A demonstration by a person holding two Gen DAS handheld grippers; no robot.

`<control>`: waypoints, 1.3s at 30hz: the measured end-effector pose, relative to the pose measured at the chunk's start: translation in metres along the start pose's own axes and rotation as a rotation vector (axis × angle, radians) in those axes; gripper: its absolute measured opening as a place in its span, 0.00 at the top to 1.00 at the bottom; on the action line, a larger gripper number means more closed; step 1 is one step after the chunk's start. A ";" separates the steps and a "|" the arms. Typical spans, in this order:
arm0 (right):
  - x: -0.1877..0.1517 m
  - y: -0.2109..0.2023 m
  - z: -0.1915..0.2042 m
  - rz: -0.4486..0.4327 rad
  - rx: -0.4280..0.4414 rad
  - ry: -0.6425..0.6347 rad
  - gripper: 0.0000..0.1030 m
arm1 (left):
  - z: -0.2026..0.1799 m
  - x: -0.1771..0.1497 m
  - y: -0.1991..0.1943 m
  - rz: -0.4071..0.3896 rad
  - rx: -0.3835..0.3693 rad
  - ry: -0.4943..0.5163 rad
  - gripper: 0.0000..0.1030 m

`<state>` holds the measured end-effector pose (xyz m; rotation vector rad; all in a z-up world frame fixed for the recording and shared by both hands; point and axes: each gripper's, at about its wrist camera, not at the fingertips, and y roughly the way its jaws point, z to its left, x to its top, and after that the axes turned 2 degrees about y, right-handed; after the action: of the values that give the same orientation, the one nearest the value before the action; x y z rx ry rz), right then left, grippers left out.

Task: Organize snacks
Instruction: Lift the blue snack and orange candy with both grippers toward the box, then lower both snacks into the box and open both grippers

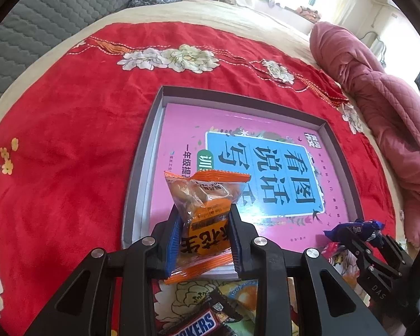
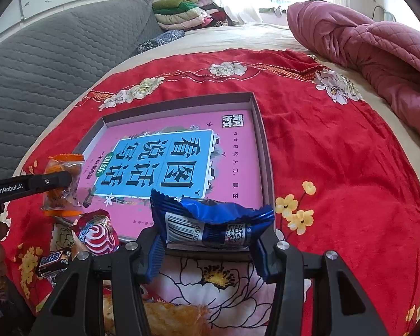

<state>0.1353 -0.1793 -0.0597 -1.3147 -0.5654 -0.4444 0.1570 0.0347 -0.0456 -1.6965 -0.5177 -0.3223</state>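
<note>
My left tongs (image 1: 204,235) are clamped on an orange packet of peanuts (image 1: 203,210), the blue pads pressing both its sides, and I hold it over the near left corner of the grey box (image 1: 141,151). The box lies on the red flowered blanket (image 1: 70,145) on the bed, and a pink book (image 1: 182,128) fills its floor. Below the left tongs, on the blanket just in front of the box, lie a Snickers bar (image 1: 201,323) and a yellow-wrapped snack (image 1: 245,294). Further right, beside the box's near edge, sits a red and white swirl sweet (image 2: 98,233). My right tongs (image 2: 207,252) are closed on a blue wrapped snack (image 2: 210,224), gripped at both ends, barcode facing me, held over the near right edge of the box. At the far right of the bed a pink quilt (image 2: 378,56) is bunched up, well apart from the box.
</note>
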 end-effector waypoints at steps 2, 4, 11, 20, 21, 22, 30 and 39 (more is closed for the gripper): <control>0.000 0.002 0.000 0.001 -0.002 0.001 0.49 | 0.000 0.000 0.002 0.003 -0.001 -0.003 0.69; 0.001 0.003 0.000 0.003 -0.003 0.000 0.49 | 0.000 0.000 0.004 0.005 0.001 -0.004 0.69; 0.004 0.009 -0.001 0.003 0.000 0.000 0.49 | -0.001 -0.001 0.007 0.012 0.007 0.000 0.69; 0.007 0.015 -0.002 0.005 -0.007 0.003 0.49 | -0.002 -0.002 0.012 0.023 0.011 0.004 0.68; 0.007 0.016 -0.001 0.005 -0.008 0.003 0.49 | -0.002 -0.002 0.013 0.024 0.011 0.005 0.68; 0.007 0.016 -0.001 0.004 -0.009 0.001 0.49 | -0.003 -0.002 0.014 0.026 0.010 0.006 0.68; 0.007 0.017 0.001 0.008 -0.013 -0.007 0.49 | -0.002 -0.001 0.016 0.028 0.007 0.000 0.68; 0.007 0.017 0.001 0.010 -0.012 -0.003 0.49 | -0.005 -0.001 0.017 0.035 0.026 0.020 0.62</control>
<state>0.1510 -0.1749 -0.0685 -1.3294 -0.5587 -0.4384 0.1651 0.0271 -0.0592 -1.6738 -0.4753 -0.3052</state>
